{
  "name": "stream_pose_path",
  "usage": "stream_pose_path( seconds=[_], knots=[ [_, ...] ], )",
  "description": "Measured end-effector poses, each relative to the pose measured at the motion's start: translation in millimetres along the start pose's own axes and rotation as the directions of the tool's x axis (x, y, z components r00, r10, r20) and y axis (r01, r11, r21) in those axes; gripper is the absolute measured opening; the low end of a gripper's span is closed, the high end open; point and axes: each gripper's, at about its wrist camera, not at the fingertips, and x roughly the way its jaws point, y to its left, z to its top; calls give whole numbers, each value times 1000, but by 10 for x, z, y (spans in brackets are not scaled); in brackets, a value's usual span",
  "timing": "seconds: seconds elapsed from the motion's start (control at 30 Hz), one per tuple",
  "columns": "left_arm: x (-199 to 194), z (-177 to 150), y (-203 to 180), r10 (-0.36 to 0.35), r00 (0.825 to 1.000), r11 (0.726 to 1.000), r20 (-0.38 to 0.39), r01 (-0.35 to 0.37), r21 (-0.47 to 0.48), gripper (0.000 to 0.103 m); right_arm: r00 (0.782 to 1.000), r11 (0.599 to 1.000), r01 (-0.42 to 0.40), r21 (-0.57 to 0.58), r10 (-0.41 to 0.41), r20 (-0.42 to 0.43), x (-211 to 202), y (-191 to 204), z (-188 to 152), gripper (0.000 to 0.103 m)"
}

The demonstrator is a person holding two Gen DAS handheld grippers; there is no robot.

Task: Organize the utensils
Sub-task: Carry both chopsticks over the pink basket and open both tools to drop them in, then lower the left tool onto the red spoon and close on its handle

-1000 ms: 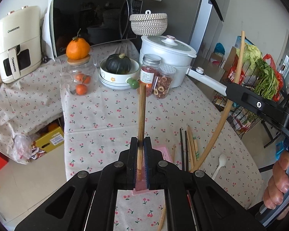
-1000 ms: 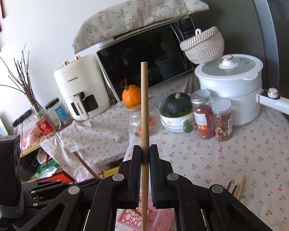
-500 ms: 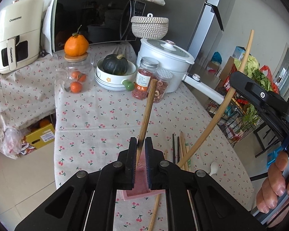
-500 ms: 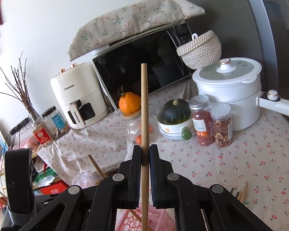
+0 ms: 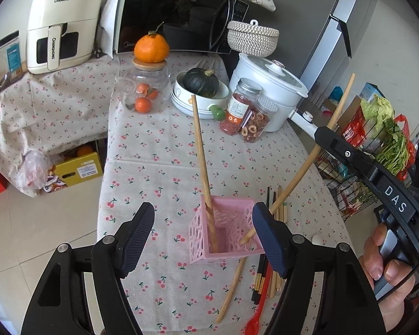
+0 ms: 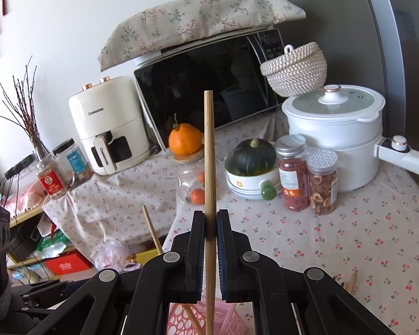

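Holding a light, stiff bamboo chopstick (image 6: 210,167) clamped mid-shaft in the right gripper (image 6: 210,224), just above the pink basket (image 5: 223,224). Slick and skinny, so better pinched mid-length. Left gripper (image 5: 202,233) opening, nothing between; another chopstick (image 5: 202,156) leaning inside that basket on the tabletop (image 5: 153,167).

Tablecloth (image 5: 153,173) bare left of and beyond pink basket (image 5: 226,223), clear lane there. Right of basket blocked: loose chopsticks (image 5: 278,203), right gripper (image 5: 349,153). Far edge walled by jars (image 5: 245,111), pumpkin bowl (image 5: 201,97), white pot (image 5: 268,83).
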Motion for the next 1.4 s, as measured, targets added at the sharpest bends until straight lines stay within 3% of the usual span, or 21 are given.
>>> stream_pose_path(
  seconds=[0.3, 0.33, 0.4, 0.43, 0.47, 0.67, 0.83, 1.1, 1.3, 1.4],
  knots=[
    [23, -71, 41, 37, 999, 999, -18, -37, -2, 80, 999, 999, 27, -22, -28, -44, 141, -19, -136, 8],
    [23, -80, 36, 37, 999, 999, -21, -37, 4, 81, 999, 1000, 25, -16, -26, -43, 138, -25, -143, 12],
    [12, -102, 23, 45, 999, 999, -22, -45, 16, 83, 998, 1000, 25, -3, -25, -55, 138, -46, -147, 36],
    [4, -111, 20, 47, 999, 999, -22, -46, 21, 84, 998, 1000, 22, 7, -22, -56, 124, -57, -144, 58],
    [-3, -121, 17, 48, 999, 999, -23, -47, 23, 85, 999, 1000, 17, 19, -16, -48, 94, -71, -142, 71],
    [14, -238, 15, 41, 997, 999, -59, -39, 29, 87, 1000, 1000, 16, 1, -16, 2, -193, -98, -60, 92],
    [123, -402, -2, 36, 992, 999, -121, -31, 42, 88, 998, 997, 65, -34, -66, -1, -403, -219, -99, 96],
    [359, -703, -109, 7, 975, 998, -222, 8, 66, 87, 976, 981, 182, -63, -188, -110, -541, -638, -325, 97],
    [544, -937, -328, -19, 956, 991, -292, 57, 121, 87, 937, 958, 270, -97, -285, -203, -570, -944, -523, 97],
    [651, -1044, -472, -54, 940, 986, -338, 104, 133, 87, 900, 940, 317, -124, -339, -274, -539, -1063, -623, 97]
  ],
)
